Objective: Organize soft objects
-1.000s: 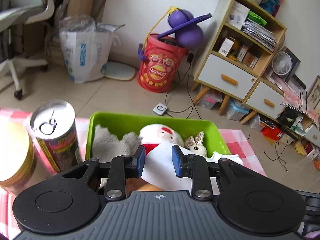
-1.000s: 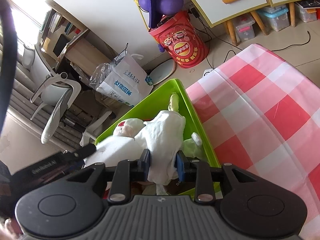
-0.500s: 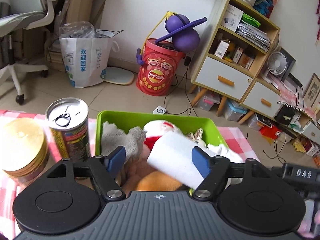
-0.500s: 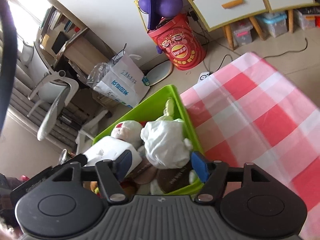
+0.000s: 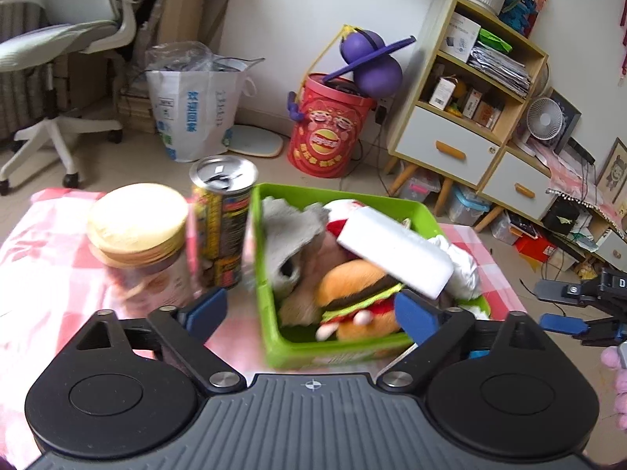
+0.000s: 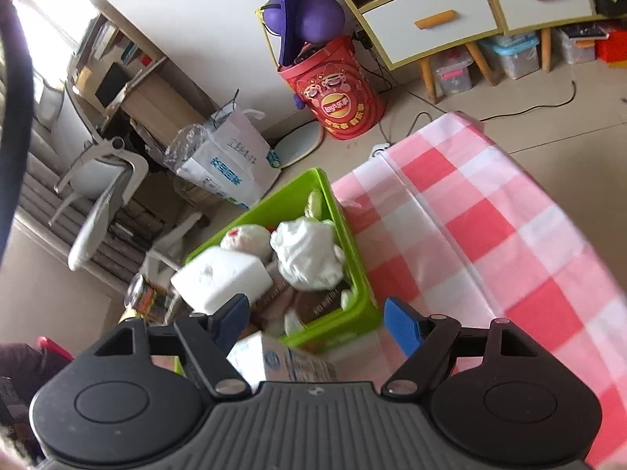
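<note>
A green bin (image 5: 270, 305) on the checked tablecloth holds soft things: a white foam block (image 5: 395, 252), a burger plush (image 5: 360, 297), a grey plush (image 5: 290, 227), a Santa plush (image 5: 339, 211) and a white crumpled cloth (image 5: 462, 266). My left gripper (image 5: 311, 315) is open and empty, just in front of the bin. My right gripper (image 6: 317, 323) is open and empty, above the near corner of the bin (image 6: 364, 305); the foam block (image 6: 223, 278) and white cloth (image 6: 309, 254) lie inside. The right gripper also shows at the left wrist view's right edge (image 5: 576, 321).
A drink can (image 5: 221, 219) and a jar with a tan lid (image 5: 139, 235) stand left of the bin. A white and blue carton (image 6: 282, 360) lies under my right gripper. The pink checked tablecloth (image 6: 490, 235) stretches right. Beyond the table are a red bucket (image 5: 329, 125), a cabinet and an office chair.
Both grippers opened, letting go of the foam block and the white cloth, which now lie in the bin. Both grippers have drawn back from the bin.
</note>
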Demonstrator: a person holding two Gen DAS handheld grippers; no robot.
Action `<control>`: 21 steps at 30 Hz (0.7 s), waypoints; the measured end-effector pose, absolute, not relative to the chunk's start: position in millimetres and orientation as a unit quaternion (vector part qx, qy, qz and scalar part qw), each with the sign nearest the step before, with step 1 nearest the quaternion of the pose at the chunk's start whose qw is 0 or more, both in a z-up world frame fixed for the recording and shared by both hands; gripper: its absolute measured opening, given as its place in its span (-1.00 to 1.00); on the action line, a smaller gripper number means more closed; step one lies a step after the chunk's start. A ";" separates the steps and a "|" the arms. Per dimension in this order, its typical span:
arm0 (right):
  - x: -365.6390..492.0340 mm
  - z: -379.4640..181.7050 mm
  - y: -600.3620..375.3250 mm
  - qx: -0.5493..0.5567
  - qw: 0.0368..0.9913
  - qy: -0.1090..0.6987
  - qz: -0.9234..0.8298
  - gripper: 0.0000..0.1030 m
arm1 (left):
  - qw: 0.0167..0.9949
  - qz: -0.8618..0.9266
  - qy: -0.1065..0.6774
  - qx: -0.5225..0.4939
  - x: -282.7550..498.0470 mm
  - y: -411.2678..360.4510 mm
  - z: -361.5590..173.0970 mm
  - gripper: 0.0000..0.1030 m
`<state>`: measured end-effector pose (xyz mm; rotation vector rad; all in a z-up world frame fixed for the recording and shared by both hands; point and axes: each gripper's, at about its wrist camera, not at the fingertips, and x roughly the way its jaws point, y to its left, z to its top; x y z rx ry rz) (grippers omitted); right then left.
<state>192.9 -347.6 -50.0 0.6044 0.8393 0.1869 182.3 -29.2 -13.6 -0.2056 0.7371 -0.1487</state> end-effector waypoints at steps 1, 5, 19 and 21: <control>187.4 -48.6 -348.2 0.286 0.866 0.401 0.086 0.00 | 0.925 -0.068 0.360 -0.101 176.4 -26.1 -13.6 0.78; 165.2 -44.4 -348.0 0.287 0.865 0.405 0.082 0.10 | 0.921 -0.048 0.372 -0.104 153.5 -17.6 -12.1 0.89; 99.6 -45.7 -292.8 0.218 0.866 0.437 0.110 0.18 | 0.915 -0.004 0.398 -0.067 69.3 -21.7 -22.2 0.89; 89.9 -46.0 -284.4 0.214 0.866 0.436 0.114 0.20 | 0.913 0.002 0.402 -0.066 61.9 -22.2 -24.7 0.89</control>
